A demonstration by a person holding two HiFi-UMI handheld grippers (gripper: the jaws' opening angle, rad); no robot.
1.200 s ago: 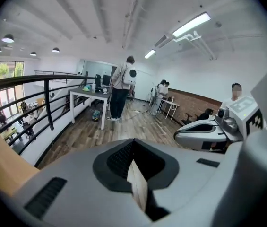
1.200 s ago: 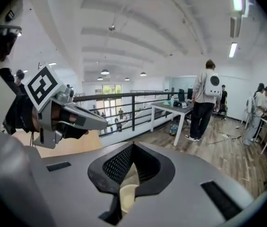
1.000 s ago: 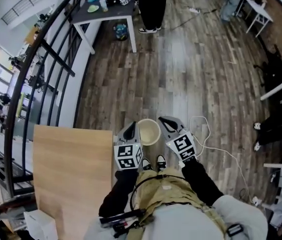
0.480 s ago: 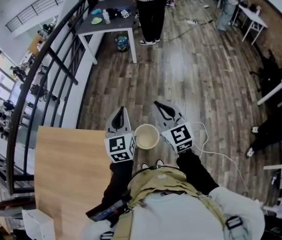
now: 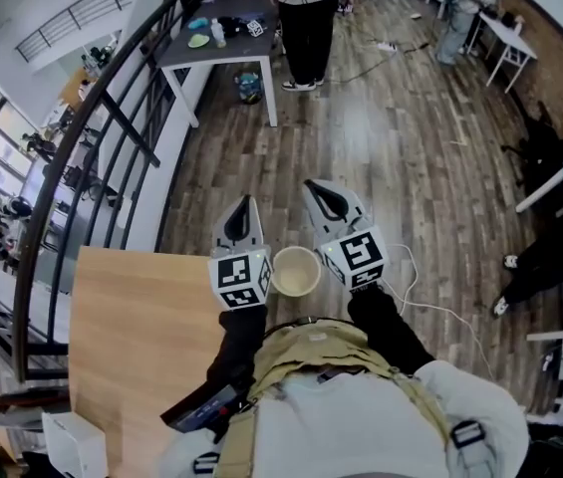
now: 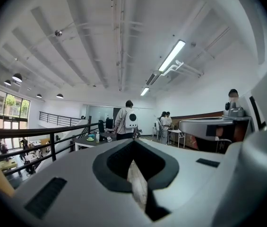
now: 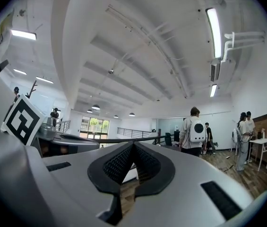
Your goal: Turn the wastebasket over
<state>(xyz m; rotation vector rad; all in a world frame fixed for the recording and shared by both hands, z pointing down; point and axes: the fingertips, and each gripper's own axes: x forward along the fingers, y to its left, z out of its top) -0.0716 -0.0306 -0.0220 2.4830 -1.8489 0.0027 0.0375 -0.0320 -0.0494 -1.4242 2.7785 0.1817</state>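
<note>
My left gripper (image 5: 245, 205) and right gripper (image 5: 312, 185) each have their jaws clenched tip to tip, grasping nothing. The cream wastebasket (image 5: 295, 271) sits mouth-up between the two gripper bodies, touching both. Each marker cube (image 5: 240, 280) bears square black-and-white codes.

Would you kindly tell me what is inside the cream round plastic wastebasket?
Looking down into the cream round plastic wastebasket, only its pale inner wall and bottom show; nothing appears to lie in it. Whatever is directly beneath it is covered by the basket itself.

Cream wastebasket (image 5: 295, 272), open mouth upward
</note>
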